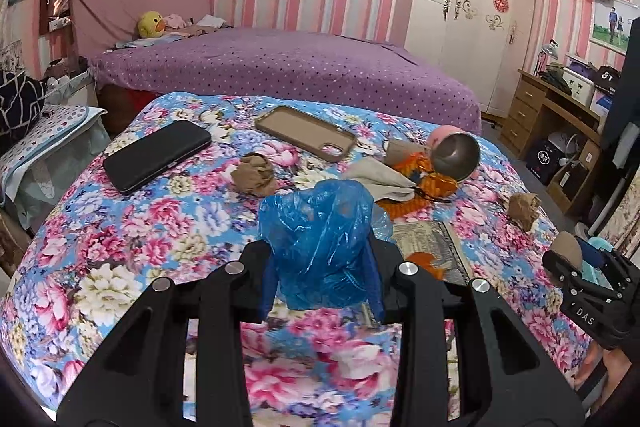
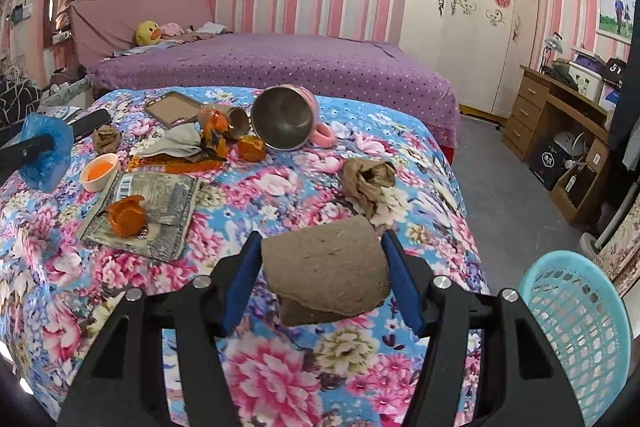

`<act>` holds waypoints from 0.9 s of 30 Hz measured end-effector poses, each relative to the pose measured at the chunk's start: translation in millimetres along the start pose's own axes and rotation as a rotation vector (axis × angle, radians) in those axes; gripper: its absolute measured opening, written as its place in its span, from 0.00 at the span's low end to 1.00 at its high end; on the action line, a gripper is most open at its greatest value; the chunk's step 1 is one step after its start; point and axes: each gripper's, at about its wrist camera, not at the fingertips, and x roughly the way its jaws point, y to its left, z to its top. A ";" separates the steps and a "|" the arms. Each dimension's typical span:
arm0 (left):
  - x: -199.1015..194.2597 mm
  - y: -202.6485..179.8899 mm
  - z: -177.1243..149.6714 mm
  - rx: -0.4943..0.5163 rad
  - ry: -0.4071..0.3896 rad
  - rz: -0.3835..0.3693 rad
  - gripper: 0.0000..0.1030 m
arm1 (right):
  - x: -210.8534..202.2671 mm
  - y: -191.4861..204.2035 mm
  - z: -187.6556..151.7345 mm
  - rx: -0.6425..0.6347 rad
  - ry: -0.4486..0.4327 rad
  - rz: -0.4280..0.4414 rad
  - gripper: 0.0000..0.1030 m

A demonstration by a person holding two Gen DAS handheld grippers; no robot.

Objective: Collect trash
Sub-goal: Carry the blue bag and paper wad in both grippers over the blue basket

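While the left gripper (image 1: 324, 263) pinches a blue plastic bag (image 1: 320, 227) at frame centre, the right gripper (image 2: 320, 267) clamps a cardboard tube (image 2: 326, 267), jaws approx. half apart; turquoise basket (image 2: 580, 331) lower right.

Bare floral cover (image 2: 280, 367) nearest, clutter beyond, tipped mug (image 2: 286, 123) farthest

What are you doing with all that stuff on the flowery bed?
Tidying up trash. The left gripper is holding a crumpled blue plastic bag, and the right gripper is holding a cardboard tube. A turquoise basket waits beside the bed. Crumpled paper, orange peels and a tipped mug are on the blanket.
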 end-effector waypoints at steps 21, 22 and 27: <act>-4.2 -72.1 -14.8 0.112 -0.011 0.005 0.34 | -13.6 -83.3 -0.5 0.113 -0.035 -0.014 0.59; -6.0 -79.2 -13.9 0.129 -0.022 0.011 0.34 | -15.3 -92.7 -0.5 0.122 -0.038 -0.028 0.59; -10.7 -118.4 -7.5 0.148 -0.050 -0.024 0.34 | -21.9 -124.5 -2.2 0.133 -0.050 -0.088 0.59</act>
